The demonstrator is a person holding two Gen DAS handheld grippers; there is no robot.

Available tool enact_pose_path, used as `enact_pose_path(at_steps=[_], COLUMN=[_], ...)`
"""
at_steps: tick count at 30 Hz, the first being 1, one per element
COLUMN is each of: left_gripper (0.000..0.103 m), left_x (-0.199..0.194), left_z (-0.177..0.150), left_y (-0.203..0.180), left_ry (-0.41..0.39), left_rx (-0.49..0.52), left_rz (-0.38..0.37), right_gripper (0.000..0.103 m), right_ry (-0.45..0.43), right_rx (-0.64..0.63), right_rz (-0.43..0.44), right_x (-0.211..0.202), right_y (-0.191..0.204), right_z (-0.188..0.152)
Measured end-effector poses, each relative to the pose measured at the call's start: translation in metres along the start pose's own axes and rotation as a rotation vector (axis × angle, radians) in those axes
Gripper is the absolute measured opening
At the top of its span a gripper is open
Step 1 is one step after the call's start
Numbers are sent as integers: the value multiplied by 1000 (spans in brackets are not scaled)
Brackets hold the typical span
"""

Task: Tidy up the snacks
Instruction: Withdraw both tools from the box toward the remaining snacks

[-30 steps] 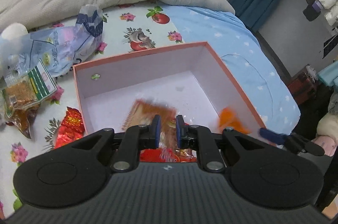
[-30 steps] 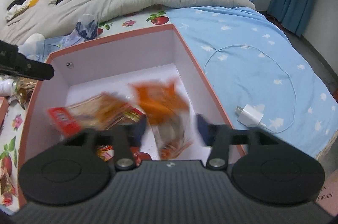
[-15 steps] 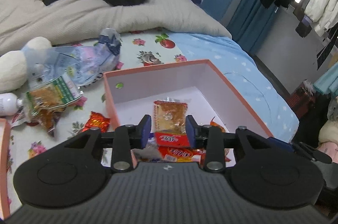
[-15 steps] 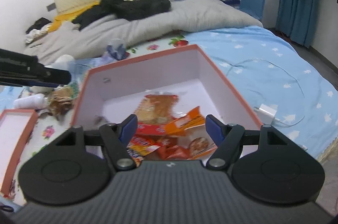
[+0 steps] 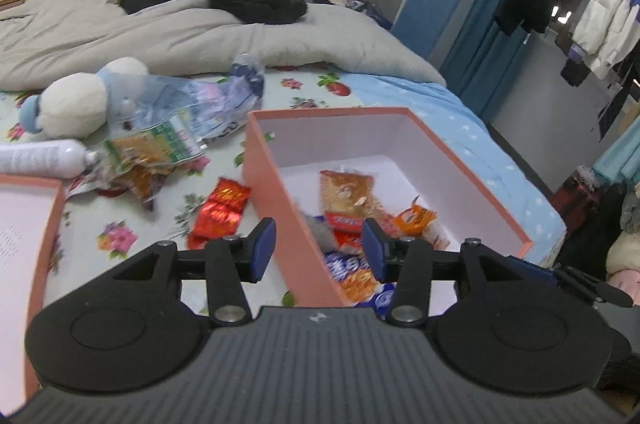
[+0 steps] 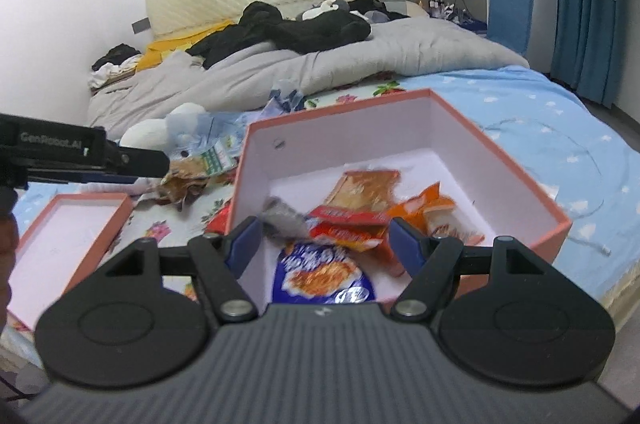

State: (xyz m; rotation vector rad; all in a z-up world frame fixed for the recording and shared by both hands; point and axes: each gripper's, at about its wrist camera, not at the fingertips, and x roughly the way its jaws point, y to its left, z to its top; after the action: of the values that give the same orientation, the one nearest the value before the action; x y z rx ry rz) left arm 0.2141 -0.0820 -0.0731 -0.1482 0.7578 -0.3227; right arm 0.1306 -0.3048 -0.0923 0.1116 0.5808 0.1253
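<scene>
Both sets of tongs released, holding nothing: left gripper (image 5: 318, 244), jaws just opening, and right gripper (image 6: 322, 240). Red packet (image 5: 220, 210) at nine o'clock of box (image 5: 272, 200). Probably light, crinkly, slippery; best pinched at a sealed end.

The box (image 6: 496, 160) is seen to be of matt card, salmon outside and smooth white within. The snack packets (image 6: 344, 220) inside it are made of glossy, crinkled foil and plastic film. Left of the box, a red wrapper (image 5: 220, 208) is shown shiny and creased, and a plush toy (image 5: 76, 104) soft and fuzzy. The bedsheet (image 5: 480, 128) is of printed matt cloth. Matt black plastic with blue pads is seen on the left claw (image 5: 318, 246).
</scene>
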Motion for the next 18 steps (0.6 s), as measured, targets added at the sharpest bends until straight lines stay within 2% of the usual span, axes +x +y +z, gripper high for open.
enact_pose_path(at_steps=[9, 12, 16, 18], left_gripper=[55, 59, 72, 72], left_x=[-39, -50, -61, -61], left_z=[-46, -63, -88, -98], left_y=[35, 50, 73, 85], left_ry=[14, 23, 45, 69], left_rx=[-72, -114, -155, -179], left_rz=[72, 88, 143, 159], right_gripper=[73, 73, 73, 73], right_ry=[-5, -6, -6, 0], right_rx=[-43, -60, -68, -65], right_rz=[72, 97, 124, 128], right_x=[-18, -22, -24, -23], right_y=[34, 45, 59, 64], right_z=[-25, -32, -41, -46])
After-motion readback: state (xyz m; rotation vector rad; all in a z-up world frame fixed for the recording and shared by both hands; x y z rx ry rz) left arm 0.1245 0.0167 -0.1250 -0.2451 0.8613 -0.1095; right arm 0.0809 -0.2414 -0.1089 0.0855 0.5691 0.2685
